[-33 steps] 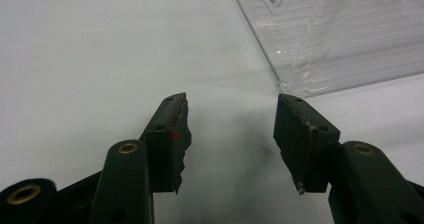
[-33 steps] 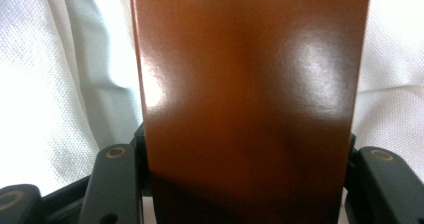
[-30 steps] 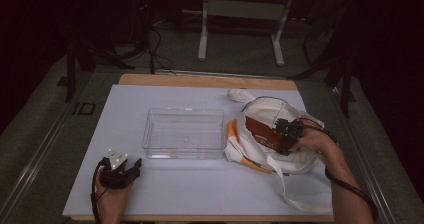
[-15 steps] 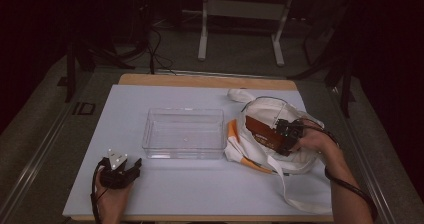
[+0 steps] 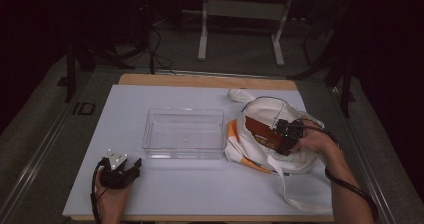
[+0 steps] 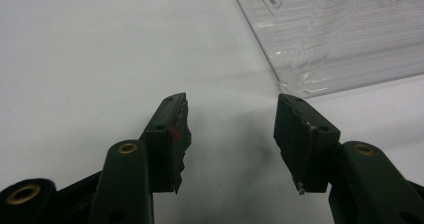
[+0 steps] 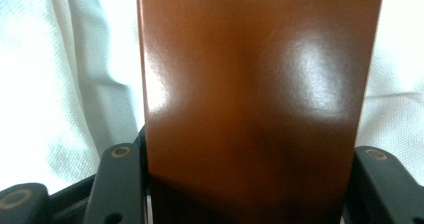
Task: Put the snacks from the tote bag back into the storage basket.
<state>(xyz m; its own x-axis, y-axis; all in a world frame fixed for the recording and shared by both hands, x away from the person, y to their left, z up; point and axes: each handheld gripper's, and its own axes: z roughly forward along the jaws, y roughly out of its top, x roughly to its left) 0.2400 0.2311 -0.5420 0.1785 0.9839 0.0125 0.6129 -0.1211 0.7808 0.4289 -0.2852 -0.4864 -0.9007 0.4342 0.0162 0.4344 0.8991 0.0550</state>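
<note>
The right hand-held gripper (image 5: 286, 135) sits over at the right side of the bench (image 5: 200, 194), and its 2 jaws have just been closing in on a glossy brown box (image 7: 255, 99); in the right gripper view that box fills the gap between them edge to edge, so it looks clamped on both sides. The brown box (image 5: 260, 131) lies on top of a white cloth bag (image 5: 295, 156) with orange trim, its straps trailing toward the near edge; the bag sits just right of a clear plastic tray (image 5: 184, 133) in the middle of the bench, touching or almost touching it, can't quite tell. The left hand-held gripper (image 5: 131, 165) rests low at the near left corner, held in a hand (image 5: 112, 196); its jaws are spread apart with nothing between them, just bare white surface, and the near left corner of the clear tray (image 6: 340, 39) shows a bit beyond its tips.
</note>
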